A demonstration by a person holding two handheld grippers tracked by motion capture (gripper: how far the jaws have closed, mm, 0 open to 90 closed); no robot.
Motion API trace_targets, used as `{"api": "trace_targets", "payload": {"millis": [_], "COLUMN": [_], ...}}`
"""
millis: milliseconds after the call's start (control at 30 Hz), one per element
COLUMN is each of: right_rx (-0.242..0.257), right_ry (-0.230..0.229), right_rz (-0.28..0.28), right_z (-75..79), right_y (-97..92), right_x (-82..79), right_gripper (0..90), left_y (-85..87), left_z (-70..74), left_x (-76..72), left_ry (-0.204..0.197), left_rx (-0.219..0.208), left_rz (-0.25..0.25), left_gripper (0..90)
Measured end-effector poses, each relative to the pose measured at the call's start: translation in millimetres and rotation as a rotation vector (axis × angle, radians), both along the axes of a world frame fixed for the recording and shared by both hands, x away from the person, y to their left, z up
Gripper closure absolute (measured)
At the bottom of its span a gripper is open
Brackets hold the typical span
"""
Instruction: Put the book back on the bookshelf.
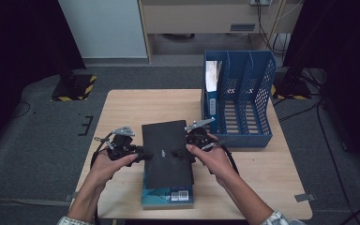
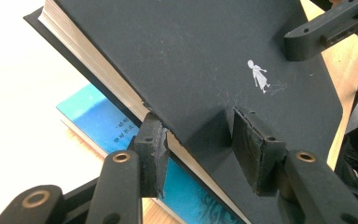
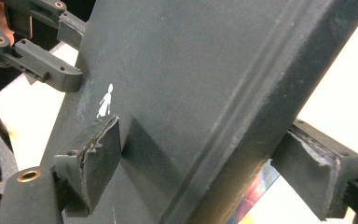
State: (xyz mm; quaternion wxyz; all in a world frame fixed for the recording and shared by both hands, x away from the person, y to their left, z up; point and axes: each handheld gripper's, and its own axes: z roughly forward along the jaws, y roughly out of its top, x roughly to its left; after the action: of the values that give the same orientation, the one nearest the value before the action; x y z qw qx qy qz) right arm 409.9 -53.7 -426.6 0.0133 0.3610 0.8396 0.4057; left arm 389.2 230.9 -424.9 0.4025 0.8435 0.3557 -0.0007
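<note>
Black book (image 1: 167, 152) held tilted above a teal book (image 1: 168, 196) lying flat at the worktop's (image 1: 122, 108) near edge. Left gripper (image 1: 141, 152) and right gripper (image 1: 183, 151) each pinch an opposite side edge, jaws part open, pads pressed on cover and underside. Blue file rack (image 1: 243, 101) at right rear, 3 slots: leftmost holds a blue folder (image 1: 211, 89).
</note>
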Motion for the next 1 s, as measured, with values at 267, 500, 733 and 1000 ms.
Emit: {"api": "trace_targets", "payload": {"millis": [267, 500, 733, 1000], "right_rx": [-0.006, -0.023, -0.034, -0.041], "right_ry": [-0.045, -0.065, -0.061, -0.081], "right_rz": [-0.003, 0.005, 0.01, 0.007], "right_z": [11.4, 16.8, 17.4, 20.7], "right_y": [2.9, 5.5, 5.2, 6.6], "right_x": [3.2, 6.7, 9.3, 10.0], "right_gripper": [20.2, 20.8, 20.8, 21.2], "left_y": [4.0, 4.7, 4.8, 4.7], "left_z": [5.6, 12.8, 15.2, 19.3], "left_x": [3.0, 4.6, 4.7, 5.8], "left_ry": [-0.014, -0.027, -0.027, -0.039], "left_rx": [-0.016, -0.002, -0.001, 0.004], "left_rz": [0.022, 0.023, 0.018, 0.028], "left_gripper": [59.3, 62.5, 64.6, 65.8]}}
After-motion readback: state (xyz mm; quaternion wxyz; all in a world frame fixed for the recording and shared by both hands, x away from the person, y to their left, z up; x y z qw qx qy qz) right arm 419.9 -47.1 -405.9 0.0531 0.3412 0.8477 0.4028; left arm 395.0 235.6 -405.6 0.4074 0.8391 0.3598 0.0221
